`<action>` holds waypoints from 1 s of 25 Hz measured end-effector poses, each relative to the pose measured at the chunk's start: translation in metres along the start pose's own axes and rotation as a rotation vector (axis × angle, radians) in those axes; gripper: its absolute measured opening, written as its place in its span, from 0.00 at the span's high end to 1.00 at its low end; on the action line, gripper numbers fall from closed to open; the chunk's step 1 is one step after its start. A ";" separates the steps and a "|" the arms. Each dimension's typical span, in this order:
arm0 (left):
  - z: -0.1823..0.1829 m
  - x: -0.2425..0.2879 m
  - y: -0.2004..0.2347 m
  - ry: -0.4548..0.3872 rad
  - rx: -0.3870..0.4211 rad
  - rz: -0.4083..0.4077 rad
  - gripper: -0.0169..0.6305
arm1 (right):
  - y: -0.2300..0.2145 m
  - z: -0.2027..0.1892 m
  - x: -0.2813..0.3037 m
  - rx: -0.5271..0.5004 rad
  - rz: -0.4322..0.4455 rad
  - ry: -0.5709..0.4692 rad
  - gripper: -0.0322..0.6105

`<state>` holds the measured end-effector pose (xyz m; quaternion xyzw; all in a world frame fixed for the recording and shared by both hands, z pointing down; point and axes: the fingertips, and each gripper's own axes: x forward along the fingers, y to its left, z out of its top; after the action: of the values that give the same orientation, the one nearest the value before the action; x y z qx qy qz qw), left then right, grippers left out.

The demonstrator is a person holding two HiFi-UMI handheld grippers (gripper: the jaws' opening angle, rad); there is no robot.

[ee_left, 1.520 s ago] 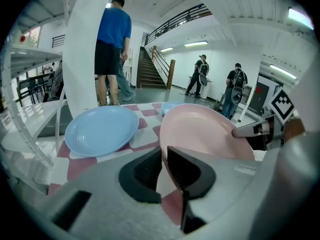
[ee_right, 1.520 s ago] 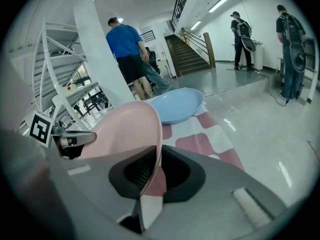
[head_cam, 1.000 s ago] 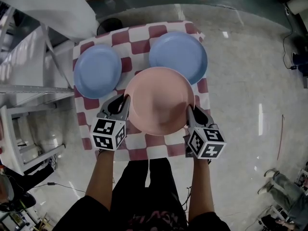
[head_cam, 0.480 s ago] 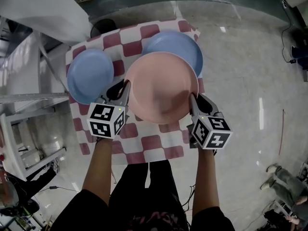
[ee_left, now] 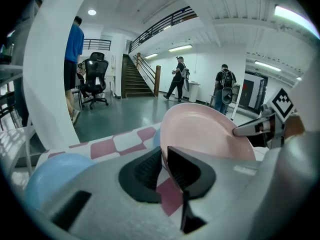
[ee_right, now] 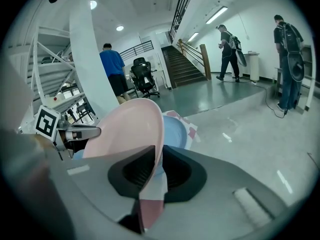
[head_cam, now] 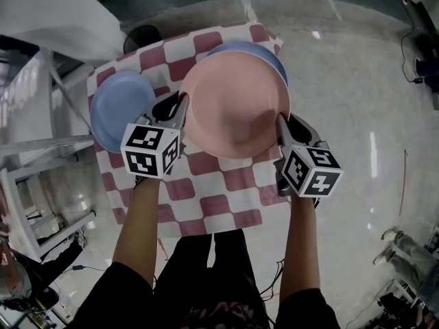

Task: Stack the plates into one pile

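A pink plate [head_cam: 236, 105] hangs between my two grippers, over the checkered tablecloth [head_cam: 219, 184]. It covers nearly all of a blue plate [head_cam: 273, 55] at the table's back right; only that plate's far rim shows. My left gripper [head_cam: 182, 108] is shut on the pink plate's [ee_left: 200, 129] left rim. My right gripper [head_cam: 280, 123] has the right rim [ee_right: 130, 129] between its jaws, and those jaws are opening. The blue plate [ee_right: 175, 131] shows just beyond them. A second blue plate [head_cam: 116, 105] lies apart at the table's left.
A white metal rack [head_cam: 41, 115] stands close to the table's left side, and a white draped thing [head_cam: 62, 19] at the back left. Someone's legs [head_cam: 411, 252] lie on the floor at lower right. People [ee_left: 75, 49] and an office chair [ee_left: 95, 81] stand farther off.
Both grippers have carried the pink plate away from me and slightly right. It went from overlapping the right blue plate's near edge to covering almost all of it.
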<state>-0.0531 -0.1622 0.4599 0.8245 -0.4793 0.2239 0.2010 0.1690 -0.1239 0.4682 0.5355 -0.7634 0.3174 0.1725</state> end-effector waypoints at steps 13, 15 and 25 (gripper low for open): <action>0.022 0.040 0.007 -0.006 0.024 -0.018 0.91 | -0.024 0.026 0.025 -0.011 -0.010 -0.014 0.86; 0.025 0.045 0.008 -0.006 0.033 -0.024 0.91 | -0.026 0.029 0.029 -0.014 -0.011 -0.014 0.85; 0.029 0.069 0.016 0.001 0.025 -0.029 0.91 | -0.039 0.039 0.050 -0.028 -0.011 -0.006 0.85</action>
<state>-0.0314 -0.2342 0.4767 0.8338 -0.4641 0.2274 0.1942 0.1894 -0.1942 0.4815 0.5380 -0.7654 0.3042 0.1793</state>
